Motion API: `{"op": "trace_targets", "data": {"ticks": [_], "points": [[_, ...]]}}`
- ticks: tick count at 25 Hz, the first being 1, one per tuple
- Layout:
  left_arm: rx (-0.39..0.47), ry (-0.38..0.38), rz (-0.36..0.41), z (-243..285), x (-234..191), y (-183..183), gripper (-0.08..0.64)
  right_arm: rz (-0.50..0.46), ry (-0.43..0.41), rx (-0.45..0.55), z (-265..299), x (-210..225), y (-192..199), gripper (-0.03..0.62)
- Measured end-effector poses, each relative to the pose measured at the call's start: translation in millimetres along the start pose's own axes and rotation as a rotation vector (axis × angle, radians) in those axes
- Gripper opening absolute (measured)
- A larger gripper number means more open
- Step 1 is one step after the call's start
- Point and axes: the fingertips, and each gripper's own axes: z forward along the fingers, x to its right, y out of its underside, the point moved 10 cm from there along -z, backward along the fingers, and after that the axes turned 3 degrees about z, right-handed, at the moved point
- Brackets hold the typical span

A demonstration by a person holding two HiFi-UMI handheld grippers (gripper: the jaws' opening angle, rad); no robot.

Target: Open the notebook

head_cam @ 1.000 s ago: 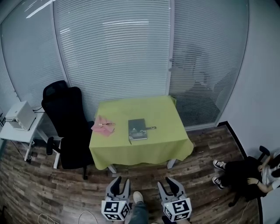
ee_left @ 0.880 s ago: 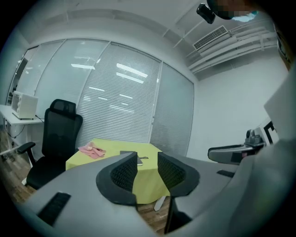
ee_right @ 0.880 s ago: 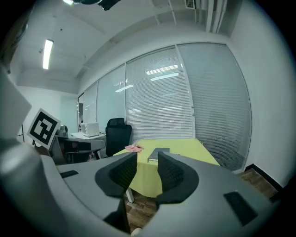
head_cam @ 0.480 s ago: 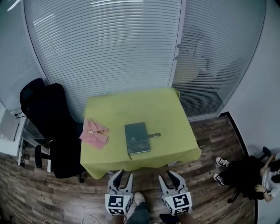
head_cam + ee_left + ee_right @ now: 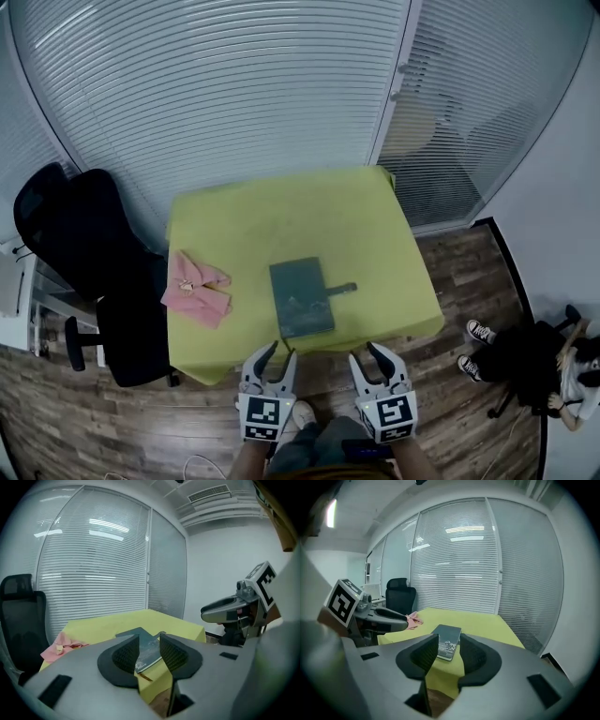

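Observation:
A dark grey-green notebook lies closed on the yellow-green table, near its front edge, with a strap tab sticking out to its right. My left gripper and right gripper hang side by side just short of that front edge, both open and holding nothing. In the left gripper view the notebook shows between the jaws of that gripper. In the right gripper view the notebook lies just beyond the right gripper.
A pink cloth lies on the table's left side. A black office chair stands left of the table. Behind it runs a glass wall with blinds. A seated person is at the far right on the wooden floor.
The view and both grippers have come closer to the table's front edge. The notebook now lies just ahead of the jaws. It stays closed and both grippers stay open.

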Motion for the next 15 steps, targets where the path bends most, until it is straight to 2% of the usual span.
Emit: {"op": "trace_targets", "data": {"ticks": [9,15], "points": [[-0.07,0.046,0.1,28.6,0.1,9.5,0.133,0.007,-0.018,-0.046,16.3,7.1,10.0,0.147],[-0.126,0.056,0.136,46.4,2.1,18.6,0.133,0.017,-0.041,-0.058,33.4,16.4,15.2,0.147]]}}
